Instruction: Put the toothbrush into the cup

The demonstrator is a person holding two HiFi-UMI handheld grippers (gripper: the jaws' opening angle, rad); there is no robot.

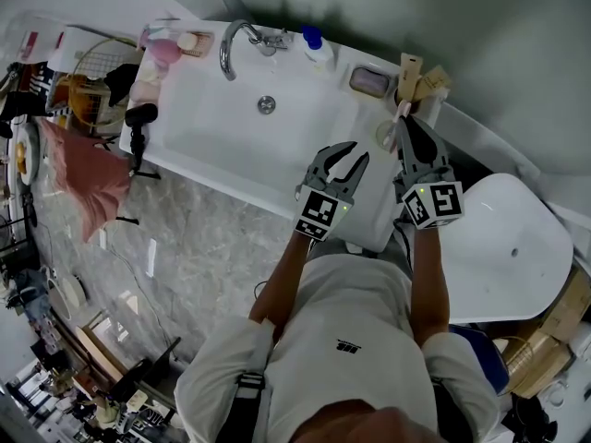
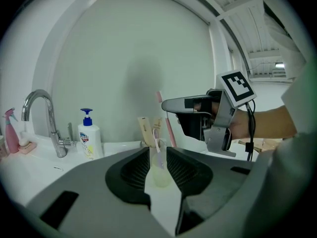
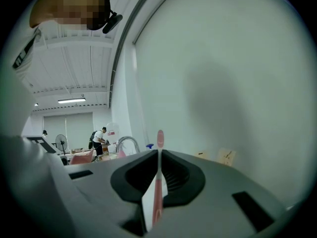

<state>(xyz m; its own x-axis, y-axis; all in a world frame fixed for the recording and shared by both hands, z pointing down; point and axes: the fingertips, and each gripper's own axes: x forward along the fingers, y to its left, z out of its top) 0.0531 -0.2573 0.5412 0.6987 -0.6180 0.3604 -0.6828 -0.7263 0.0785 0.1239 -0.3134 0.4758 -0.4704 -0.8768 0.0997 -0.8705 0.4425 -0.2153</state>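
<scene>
Steering the pink toothbrush [image 3: 158, 192], clamped in the right gripper [image 2: 168, 104], upright over the cup [image 2: 161, 170] at the sink's [image 1: 212, 146] far right looks the key, the left gripper [image 1: 354, 155] waiting with jaws apart, empty.

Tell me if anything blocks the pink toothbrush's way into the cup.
Nothing visible does. The right gripper holds the pink toothbrush upright, close by the cup. The cup already holds a pale toothbrush, but the rest of its mouth looks free. The open left gripper is short of it.

Both dark grey, the left hand-held gripper [image 1: 356, 153] and right hand-held gripper [image 1: 407, 124] carry black-and-white marker cubes [image 1: 320, 212] at the rear; the shirt [image 1: 355, 307] is white.
</scene>
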